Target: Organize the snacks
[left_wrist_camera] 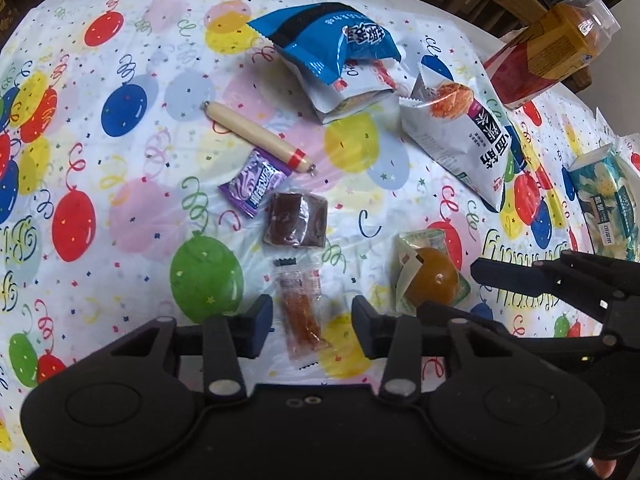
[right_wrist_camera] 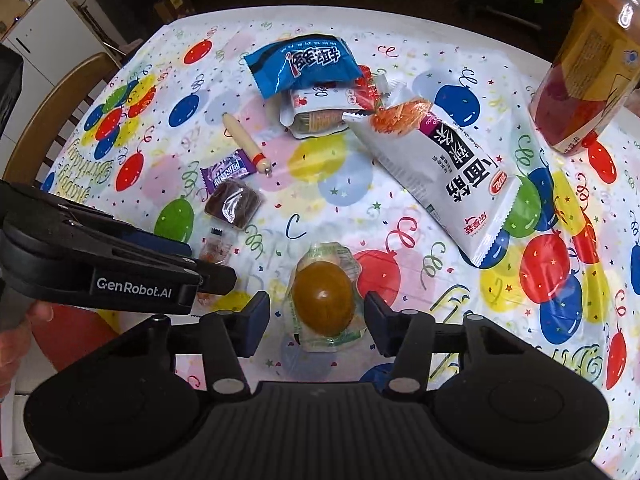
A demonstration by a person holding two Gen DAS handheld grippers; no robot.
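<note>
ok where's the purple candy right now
The purple candy lies on the tablecloth left of centre in both views, between the sausage stick and the dark brown wrapped block.

Left claw [left_wrist_camera: 312,326] straddles sachet [left_wrist_camera: 301,312]; egg pack [left_wrist_camera: 434,280], right claw [right_wrist_camera: 316,322] crowd beside.

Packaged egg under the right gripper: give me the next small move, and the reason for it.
Probably lower the right gripper a little and close on the packaged egg. Its jaws stand open with the egg centred between them, nothing is gripped yet, and no other snack crowds it. The left gripper is likewise open over the small clear sachet, so each has its own target.
</note>
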